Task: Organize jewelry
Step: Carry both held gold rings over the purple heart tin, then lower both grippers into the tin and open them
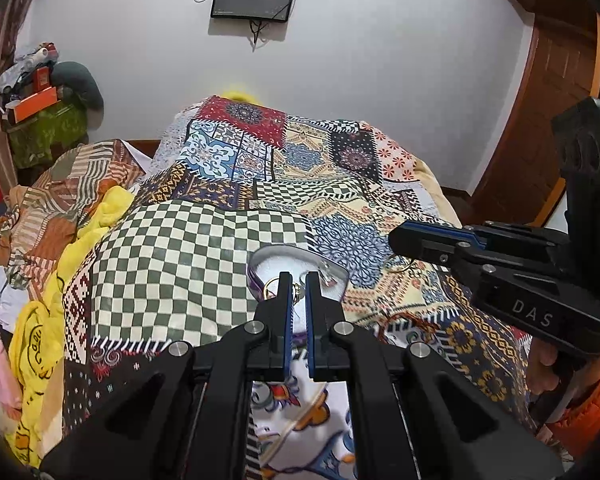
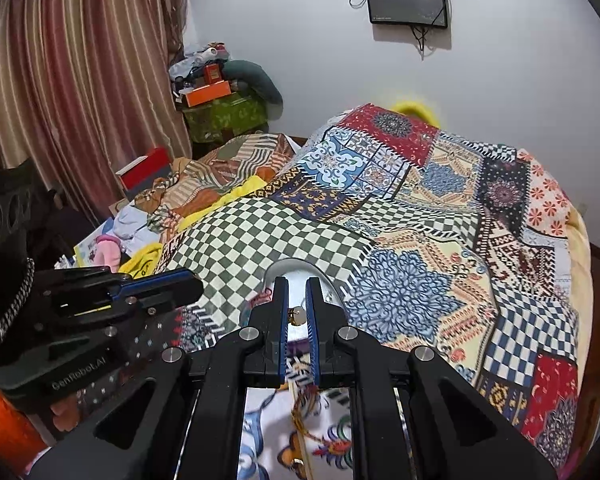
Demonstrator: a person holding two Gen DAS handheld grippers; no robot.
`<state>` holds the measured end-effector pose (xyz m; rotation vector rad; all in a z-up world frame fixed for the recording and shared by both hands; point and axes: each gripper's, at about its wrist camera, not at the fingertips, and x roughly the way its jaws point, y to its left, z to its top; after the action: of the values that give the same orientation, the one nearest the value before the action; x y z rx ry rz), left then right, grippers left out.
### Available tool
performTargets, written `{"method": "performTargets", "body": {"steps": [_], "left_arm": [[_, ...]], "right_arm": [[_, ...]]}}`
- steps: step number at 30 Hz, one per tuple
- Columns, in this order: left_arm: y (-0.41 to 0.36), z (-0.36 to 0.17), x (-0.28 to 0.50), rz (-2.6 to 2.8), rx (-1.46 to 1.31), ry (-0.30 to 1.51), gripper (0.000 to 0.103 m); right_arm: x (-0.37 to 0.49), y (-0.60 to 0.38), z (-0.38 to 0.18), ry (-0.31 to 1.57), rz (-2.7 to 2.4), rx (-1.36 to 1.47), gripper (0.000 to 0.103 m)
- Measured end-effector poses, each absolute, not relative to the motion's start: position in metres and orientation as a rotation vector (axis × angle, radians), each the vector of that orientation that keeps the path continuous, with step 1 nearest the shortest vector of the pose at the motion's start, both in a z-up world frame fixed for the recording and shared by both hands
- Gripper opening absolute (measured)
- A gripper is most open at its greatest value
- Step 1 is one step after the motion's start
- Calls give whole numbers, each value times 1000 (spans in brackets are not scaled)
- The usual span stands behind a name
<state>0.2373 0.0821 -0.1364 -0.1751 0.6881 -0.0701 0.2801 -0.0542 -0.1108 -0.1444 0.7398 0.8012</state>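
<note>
Patchwork bedspread (image 1: pixel 204 240), soft, fills mid-frame. White jewelry tray (image 1: pixel 268 258), centre, light, rigid. Gold ring (image 1: pixel 271 286) inside: tiny, slippery; pinch across band. Left gripper (image 1: pixel 299 286) and right gripper (image 2: pixel 297 292) closed, apparently empty.

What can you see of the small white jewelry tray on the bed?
The white jewelry tray is a shallow open container with rounded corners and a pale lining, resting on the patchwork bedspread. It holds a gold ring and some small pieces too tiny to identify. The left gripper hides its near part; contact is unclear.
</note>
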Motion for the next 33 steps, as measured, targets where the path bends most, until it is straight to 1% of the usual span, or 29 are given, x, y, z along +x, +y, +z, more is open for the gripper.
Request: {"method": "performTargets", "body": {"steps": [9, 20, 28, 33], "left_arm": [[84, -149, 260, -90, -182, 716, 4], [78, -176, 279, -114, -191, 801, 4], [84, -181, 282, -120, -223, 821, 4], [81, -182, 280, -116, -195, 816, 4]], "right_arm": [[300, -36, -128, 798, 800, -150, 8], [317, -21, -148, 885, 808, -185, 8], [322, -17, -157, 926, 811, -205, 8], [321, -18, -157, 931, 811, -204, 8]]}}
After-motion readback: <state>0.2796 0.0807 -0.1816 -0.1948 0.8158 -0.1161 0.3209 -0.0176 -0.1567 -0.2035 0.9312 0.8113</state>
